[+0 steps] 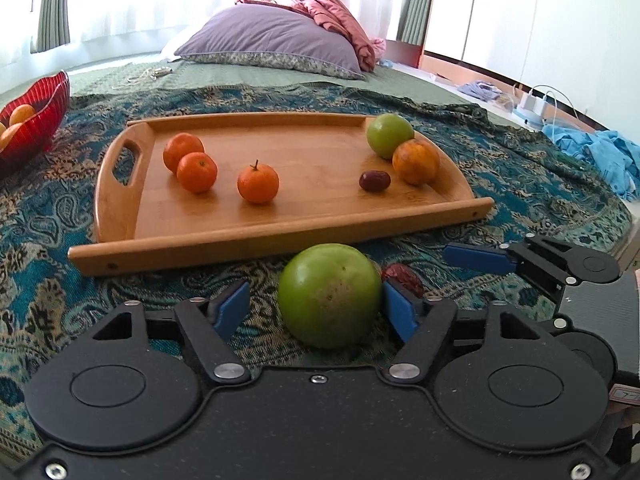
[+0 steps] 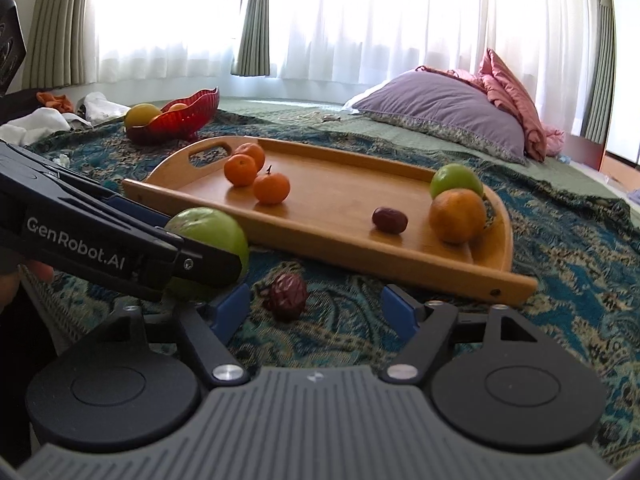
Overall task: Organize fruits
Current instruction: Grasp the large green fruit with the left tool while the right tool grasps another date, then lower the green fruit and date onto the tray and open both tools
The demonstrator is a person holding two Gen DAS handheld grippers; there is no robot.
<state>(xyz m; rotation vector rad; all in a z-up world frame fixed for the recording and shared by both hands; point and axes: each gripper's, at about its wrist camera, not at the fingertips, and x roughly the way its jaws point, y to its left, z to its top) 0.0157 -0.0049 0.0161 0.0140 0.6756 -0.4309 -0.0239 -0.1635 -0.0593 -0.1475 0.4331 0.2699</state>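
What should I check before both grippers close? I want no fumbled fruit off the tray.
1. Round green apple between left gripper fingers: ok.
2. Both left fingers touching apple: not ok, gap on the left.
3. Wrinkled dark red date on the patterned blanket, ahead of the right gripper and between its open fingers: ok.
4. Date and apple apart: cannot tell.
5. Free space on rectangular wooden tray: ok, middle bare.
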